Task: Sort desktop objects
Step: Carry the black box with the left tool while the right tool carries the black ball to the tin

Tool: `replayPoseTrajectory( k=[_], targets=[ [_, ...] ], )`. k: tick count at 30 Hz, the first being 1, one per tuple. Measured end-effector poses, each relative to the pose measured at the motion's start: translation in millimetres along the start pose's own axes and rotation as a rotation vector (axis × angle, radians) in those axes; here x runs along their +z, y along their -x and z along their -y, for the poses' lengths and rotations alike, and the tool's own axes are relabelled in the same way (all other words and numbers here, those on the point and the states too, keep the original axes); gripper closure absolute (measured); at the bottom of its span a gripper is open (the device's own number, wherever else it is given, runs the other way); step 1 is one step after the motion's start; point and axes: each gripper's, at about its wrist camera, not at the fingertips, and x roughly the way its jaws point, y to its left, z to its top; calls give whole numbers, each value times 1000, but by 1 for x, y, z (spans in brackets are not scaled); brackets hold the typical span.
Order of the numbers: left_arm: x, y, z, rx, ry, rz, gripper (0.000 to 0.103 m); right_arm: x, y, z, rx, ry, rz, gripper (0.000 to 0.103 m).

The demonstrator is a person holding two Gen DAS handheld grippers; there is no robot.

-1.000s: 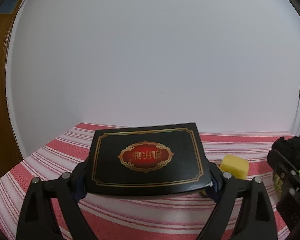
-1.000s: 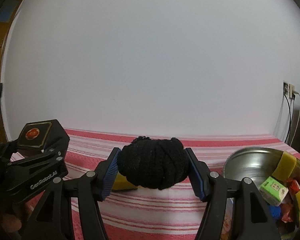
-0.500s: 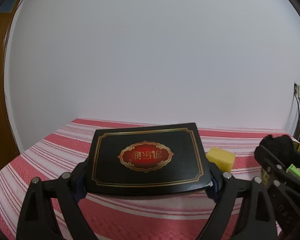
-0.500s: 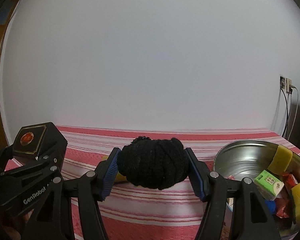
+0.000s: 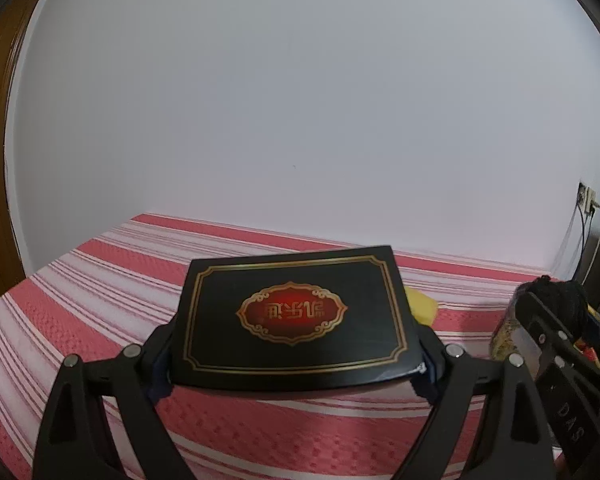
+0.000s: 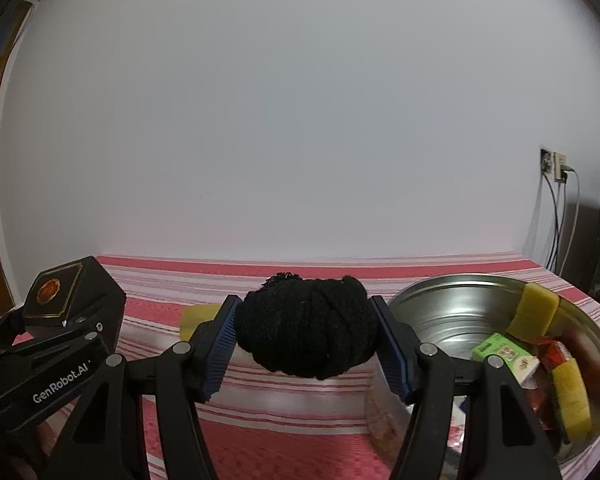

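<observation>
A plain white wall (image 6: 300,120) rises behind the desk (image 5: 100,280), draped in red-and-white stripes; a cabled socket (image 6: 556,166) sits right.

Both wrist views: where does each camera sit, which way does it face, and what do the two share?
Left wrist: on the left gripper, facing along its fingers toward the white wall; it clamps a black gift box; the right gripper shows at right.
Right wrist: on the right gripper, same facing; it clamps a black yarn ball beside a metal bowl.
Shared: box, yarn ball, yellow sponge, striped tablecloth.
</observation>
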Motion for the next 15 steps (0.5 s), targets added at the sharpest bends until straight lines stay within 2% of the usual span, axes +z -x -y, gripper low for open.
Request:
replayPoseTrajectory(
  k=[9,15],
  targets=[
    [-8,4,27,-81,-13,-11,12,-3,16,34,-49,-28,22,37],
    [-12,-2,40,-139,-2,-38,12,0,26,53,-92,-51,5,37]
  ],
)
